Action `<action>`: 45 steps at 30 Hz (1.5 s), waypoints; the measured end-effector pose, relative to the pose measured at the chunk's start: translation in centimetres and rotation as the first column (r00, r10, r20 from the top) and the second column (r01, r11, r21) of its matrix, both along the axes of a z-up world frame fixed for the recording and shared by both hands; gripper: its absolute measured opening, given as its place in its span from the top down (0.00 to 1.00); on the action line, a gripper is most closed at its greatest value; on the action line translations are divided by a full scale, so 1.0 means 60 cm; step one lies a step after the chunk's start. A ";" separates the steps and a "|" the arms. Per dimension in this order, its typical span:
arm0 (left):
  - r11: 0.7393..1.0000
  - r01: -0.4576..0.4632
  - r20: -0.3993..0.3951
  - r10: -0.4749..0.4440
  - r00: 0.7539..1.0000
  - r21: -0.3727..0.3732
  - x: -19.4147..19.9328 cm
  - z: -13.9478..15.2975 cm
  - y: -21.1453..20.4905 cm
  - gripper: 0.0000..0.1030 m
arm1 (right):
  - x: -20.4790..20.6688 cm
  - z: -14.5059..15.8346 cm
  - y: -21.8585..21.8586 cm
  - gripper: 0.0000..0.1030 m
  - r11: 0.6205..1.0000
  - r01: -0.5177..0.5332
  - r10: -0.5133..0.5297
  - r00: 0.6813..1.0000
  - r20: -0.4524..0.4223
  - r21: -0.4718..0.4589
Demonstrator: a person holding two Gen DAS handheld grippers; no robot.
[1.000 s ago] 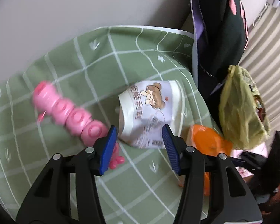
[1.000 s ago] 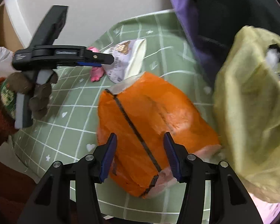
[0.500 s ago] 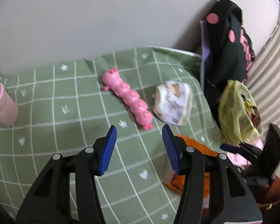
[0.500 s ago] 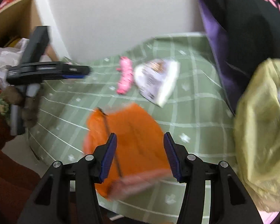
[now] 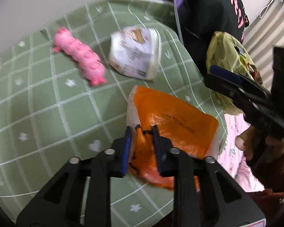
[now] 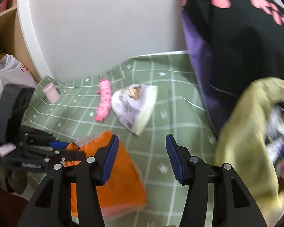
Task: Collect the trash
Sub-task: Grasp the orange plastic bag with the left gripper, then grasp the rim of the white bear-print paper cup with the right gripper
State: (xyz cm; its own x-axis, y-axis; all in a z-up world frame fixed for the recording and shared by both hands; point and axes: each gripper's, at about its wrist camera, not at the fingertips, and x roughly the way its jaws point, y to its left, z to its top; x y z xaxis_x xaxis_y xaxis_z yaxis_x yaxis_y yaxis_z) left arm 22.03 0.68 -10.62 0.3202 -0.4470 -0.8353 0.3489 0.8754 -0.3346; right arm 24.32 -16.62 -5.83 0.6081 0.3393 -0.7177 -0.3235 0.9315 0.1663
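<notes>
The left gripper [image 5: 141, 132] was closing on the near corner of the orange bag [image 5: 178, 117], a bunched fold of the plastic between its blue pads; whether the pads already pinched it firmly could not be told through the blur. A corner is a sensible hold: the bag lay flat on the green cloth [image 5: 37, 104] of the desk, and only an edge gives thin film something to grip.

The right gripper [image 6: 142, 155] stood with its jaws wide apart and nothing between them, hovering above the cloth. The orange bag [image 6: 115, 185] lay below and to the left of its left finger. To its right hung the yellow sack [image 6: 246, 132], mouth gaping and already holding wrappers, so it probably served as the bin. The right gripper looked free to steady that mouth or take the next piece.

Ahead of both grippers lay a white snack packet [image 5: 136, 54], likely trash too, and just left of it a pink toy [image 5: 79, 56]. A pink cup [image 6: 51, 92] stood far off to the left, near the wall.
</notes>
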 end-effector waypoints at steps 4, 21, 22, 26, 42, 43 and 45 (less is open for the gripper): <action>0.987 -0.153 0.059 0.150 0.987 0.056 0.004 0.020 0.070 0.83 | 0.051 -0.002 0.031 0.53 0.999 -0.044 0.044 0.999 0.007 -0.005; 0.917 -0.397 0.104 0.392 0.914 0.033 0.020 0.032 0.217 0.82 | 0.121 -0.020 0.062 0.95 0.996 -0.012 0.017 0.999 -0.048 0.090; 0.920 -0.392 0.103 0.387 0.916 0.028 0.022 0.031 0.213 0.82 | 0.114 -0.007 0.060 0.95 0.997 -0.020 0.022 0.999 -0.034 0.071; 0.934 -0.356 0.110 0.353 0.929 0.010 0.030 0.032 0.190 0.82 | 0.080 0.026 0.054 0.95 0.998 -0.035 0.035 0.999 0.002 -0.051; 0.964 -0.262 0.152 0.253 0.955 0.043 0.033 0.035 0.135 0.80 | 0.010 -0.009 0.046 0.95 0.993 -0.043 0.033 0.995 -0.093 -0.108; 0.964 -0.261 0.160 0.251 0.955 0.047 0.031 0.037 0.134 0.79 | 0.008 -0.008 0.051 0.95 0.993 -0.052 0.043 0.995 -0.091 -0.106; 0.965 -0.259 0.172 0.247 0.954 0.050 0.029 0.040 0.134 0.79 | 0.003 -0.007 0.061 0.95 0.991 -0.068 0.059 0.995 -0.083 -0.112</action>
